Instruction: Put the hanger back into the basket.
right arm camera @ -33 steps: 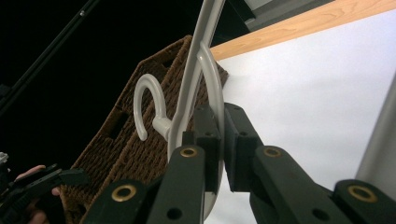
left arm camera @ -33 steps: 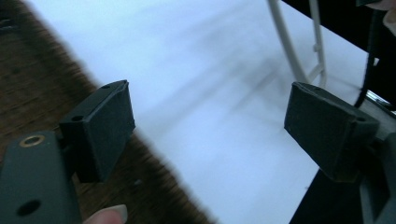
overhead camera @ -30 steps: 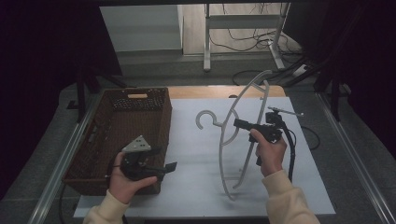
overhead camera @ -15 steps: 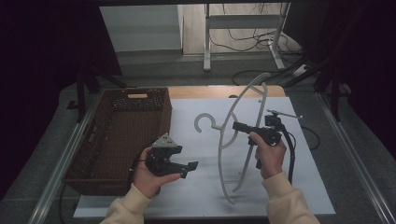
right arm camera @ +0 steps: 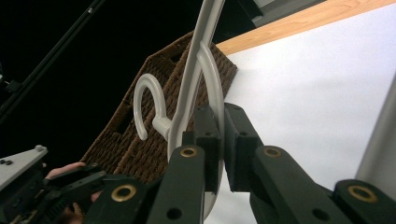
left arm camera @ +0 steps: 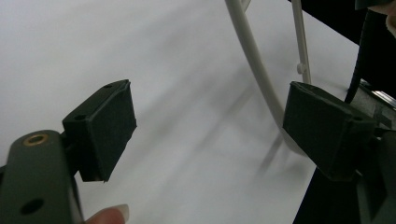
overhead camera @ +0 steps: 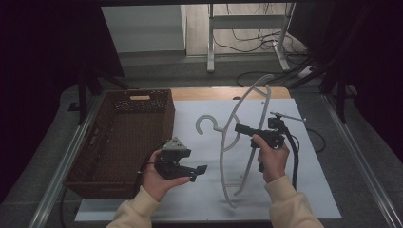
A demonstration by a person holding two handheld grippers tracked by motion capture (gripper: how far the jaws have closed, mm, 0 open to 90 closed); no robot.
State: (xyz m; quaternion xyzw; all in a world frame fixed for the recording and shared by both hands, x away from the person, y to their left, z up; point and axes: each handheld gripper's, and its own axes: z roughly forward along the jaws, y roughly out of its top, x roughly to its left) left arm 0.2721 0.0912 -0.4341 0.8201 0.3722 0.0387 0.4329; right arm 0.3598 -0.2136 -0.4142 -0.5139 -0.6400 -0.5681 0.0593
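The right gripper (overhead camera: 240, 128) is clenched on the white plastic clothes hanger (overhead camera: 237, 142), its pads pinching the thin frame just beside the hook (right arm camera: 148, 105), and holds it tilted up off the white table sheet (overhead camera: 309, 190), lower end touching the sheet. The left gripper (overhead camera: 199, 172) hangs released (nothing between its pads) over the sheet, between the hanger and the brown wicker basket (overhead camera: 102, 164) at the left

high view: far up, looks forward and down on the whole tabletop (overhead camera: 304, 190) | left gripper view: very close, low over the white tabletop | right gripper view: very close, tilted up toward the basket (right arm camera: 154, 140) | shared: white hanger (overhead camera: 228, 156) in all three
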